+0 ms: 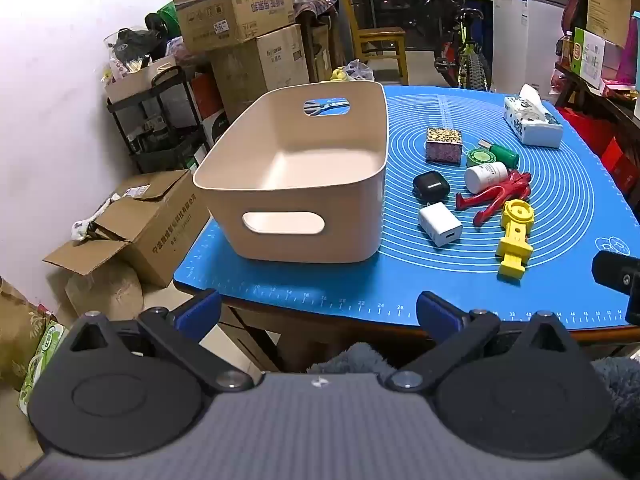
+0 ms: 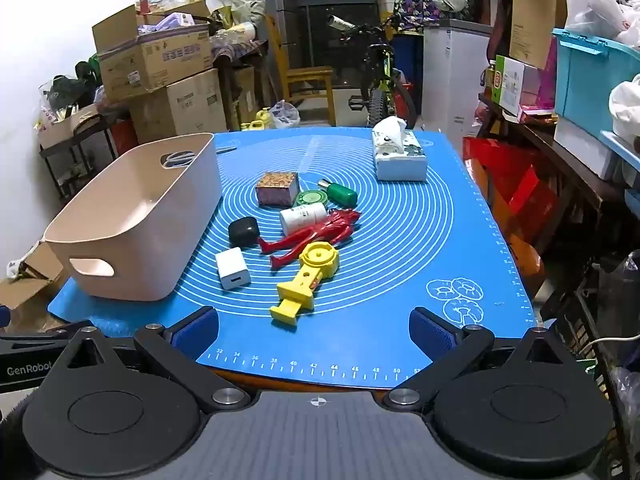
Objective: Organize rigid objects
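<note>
Nearest in each wrist view, the left gripper (image 1: 318, 312) and the right gripper (image 2: 314, 330) are held back at the near edge of the table (image 2: 304, 382), tilted down over it. On both, the blue-padded fingers (image 2: 196, 334) are spread fully wide and nothing is held between them, which suits a start with no object yet picked.

Just beyond, on the blue mat (image 2: 400, 264), the rigid objects are gathered in one loose cluster: a yellow toy (image 2: 306, 280) nearest, a white charger (image 2: 233, 269) to its left, then a red figure (image 2: 310, 234), a black case (image 2: 243, 231) and a white bottle (image 2: 302, 218). Behind these lie a green disc (image 2: 310, 199), a green bottle (image 2: 339, 193) and a patterned box (image 2: 277, 188).

The beige bin (image 1: 294, 178) is set just left of the cluster, open side up and empty, so each piece can probably be dropped in with a short carry. A tissue pack (image 2: 400, 156) sits farther back, well apart from the rest.
</note>
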{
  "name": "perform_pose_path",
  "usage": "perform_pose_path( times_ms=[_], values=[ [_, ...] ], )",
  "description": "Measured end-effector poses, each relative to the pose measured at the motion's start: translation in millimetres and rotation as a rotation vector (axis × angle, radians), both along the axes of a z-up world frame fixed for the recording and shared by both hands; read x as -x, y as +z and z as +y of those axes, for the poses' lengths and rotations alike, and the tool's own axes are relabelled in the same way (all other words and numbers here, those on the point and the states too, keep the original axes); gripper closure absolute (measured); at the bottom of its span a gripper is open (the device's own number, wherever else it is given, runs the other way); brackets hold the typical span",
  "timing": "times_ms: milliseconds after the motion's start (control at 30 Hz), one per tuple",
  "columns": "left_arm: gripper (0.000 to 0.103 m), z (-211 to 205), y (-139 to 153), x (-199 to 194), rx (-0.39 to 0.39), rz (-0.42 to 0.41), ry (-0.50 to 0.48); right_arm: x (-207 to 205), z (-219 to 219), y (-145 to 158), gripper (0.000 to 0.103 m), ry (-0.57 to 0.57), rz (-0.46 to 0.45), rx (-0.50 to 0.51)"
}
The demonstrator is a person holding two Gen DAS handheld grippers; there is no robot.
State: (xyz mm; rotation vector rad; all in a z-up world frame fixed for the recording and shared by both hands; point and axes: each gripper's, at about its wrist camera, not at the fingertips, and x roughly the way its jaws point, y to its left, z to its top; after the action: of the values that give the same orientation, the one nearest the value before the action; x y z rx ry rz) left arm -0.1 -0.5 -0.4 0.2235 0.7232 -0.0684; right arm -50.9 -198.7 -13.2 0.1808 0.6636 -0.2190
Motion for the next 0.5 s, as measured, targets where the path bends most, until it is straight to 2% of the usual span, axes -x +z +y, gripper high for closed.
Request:
perform_pose_path(
  times_ms=[500],
  values=[
    [0.0,0.6,-2.3,-1.7,0.019,0.006,0.001,-2.3,1.1,-2.7,0.002,-0.004,-0.01,0.014]
  ],
)
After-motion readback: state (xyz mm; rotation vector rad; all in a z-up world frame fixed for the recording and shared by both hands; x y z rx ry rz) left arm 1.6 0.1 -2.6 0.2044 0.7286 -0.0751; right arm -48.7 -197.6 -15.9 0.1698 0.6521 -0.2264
